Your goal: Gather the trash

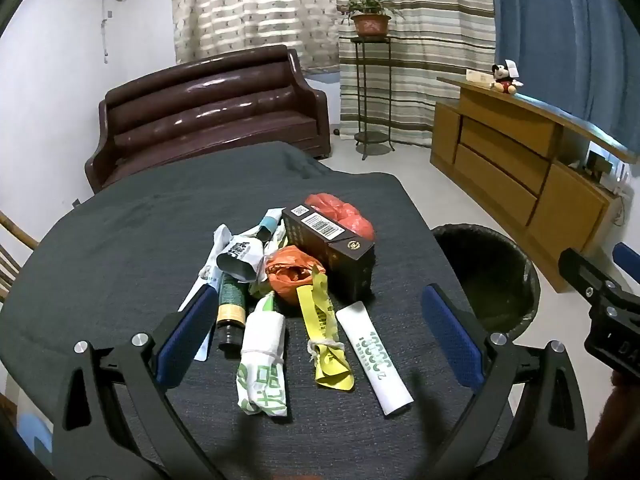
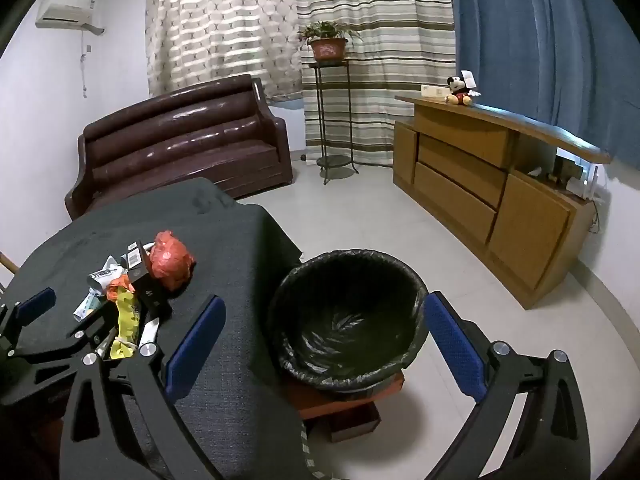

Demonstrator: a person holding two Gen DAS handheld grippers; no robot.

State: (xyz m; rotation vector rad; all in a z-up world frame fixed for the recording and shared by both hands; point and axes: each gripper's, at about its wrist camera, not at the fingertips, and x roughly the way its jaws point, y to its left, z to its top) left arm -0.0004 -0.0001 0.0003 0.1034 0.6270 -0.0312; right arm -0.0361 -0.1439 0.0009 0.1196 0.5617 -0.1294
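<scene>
Two grippers (image 1: pixel 316 334) (image 2: pixel 322 346) spread wide, empty, one bin (image 2: pixel 348 264), two red bags (image 1: pixel 344 214)

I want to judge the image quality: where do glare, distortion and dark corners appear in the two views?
Left wrist view: bright glare streaks on the sofa, black corners, and the cabinet top bends from fisheye distortion. Right wrist view: the same glare on the sofa, dark corners, and the bin liner interior shows only faint sheen.

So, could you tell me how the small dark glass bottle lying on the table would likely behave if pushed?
The small dark glass bottle lies on its side, so it would probably roll. Glass looks slippery and breakable. Wrappers touching it may shift.
</scene>
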